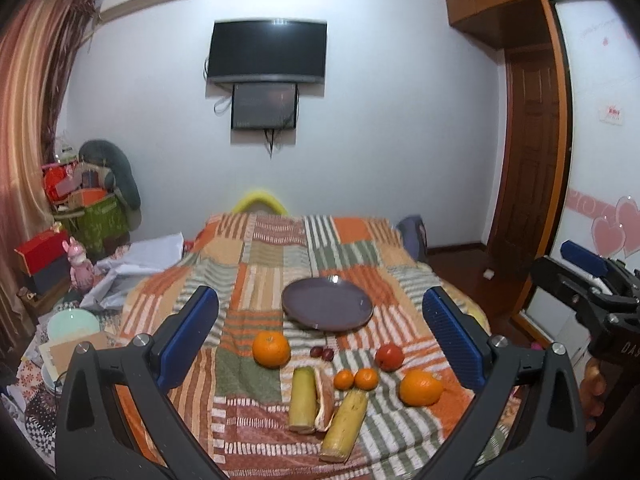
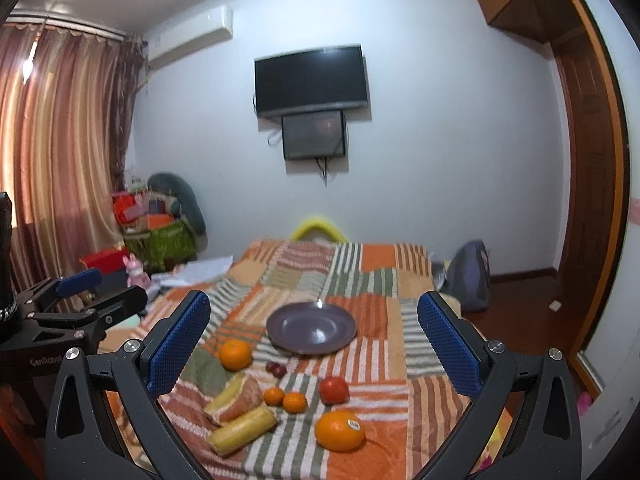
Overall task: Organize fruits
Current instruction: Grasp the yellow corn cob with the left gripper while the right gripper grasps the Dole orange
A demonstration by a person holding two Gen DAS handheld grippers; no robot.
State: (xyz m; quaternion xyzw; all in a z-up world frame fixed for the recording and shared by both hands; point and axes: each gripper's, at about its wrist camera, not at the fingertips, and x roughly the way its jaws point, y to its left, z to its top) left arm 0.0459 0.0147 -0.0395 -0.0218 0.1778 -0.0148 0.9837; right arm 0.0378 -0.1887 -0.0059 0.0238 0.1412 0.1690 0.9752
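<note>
A purple plate [image 1: 327, 305] [image 2: 311, 329] lies empty on the patchwork bedspread. In front of it lie a large orange [image 1: 271, 349] [image 2: 235, 355], two small dark red fruits [image 1: 322, 352] [image 2: 276, 368], a red tomato [image 1: 389, 357] [image 2: 334, 390], two small tangerines [image 1: 356, 379] [image 2: 285, 399], a second large orange with a sticker [image 1: 421, 388] [image 2: 339, 430], two yellow-green cane pieces [image 1: 303, 399] [image 2: 242, 430] and a pomelo wedge [image 1: 325, 400] [image 2: 239, 399]. My left gripper [image 1: 320, 340] is open and empty above the fruits. My right gripper [image 2: 314, 344] is open and empty too.
The bedspread [image 1: 256, 264] covers the bed. Boxes, a pink rabbit toy [image 1: 80, 264] and papers clutter the left side. A wooden door [image 1: 532, 176] and bare floor lie to the right. A TV [image 1: 267, 51] hangs on the far wall.
</note>
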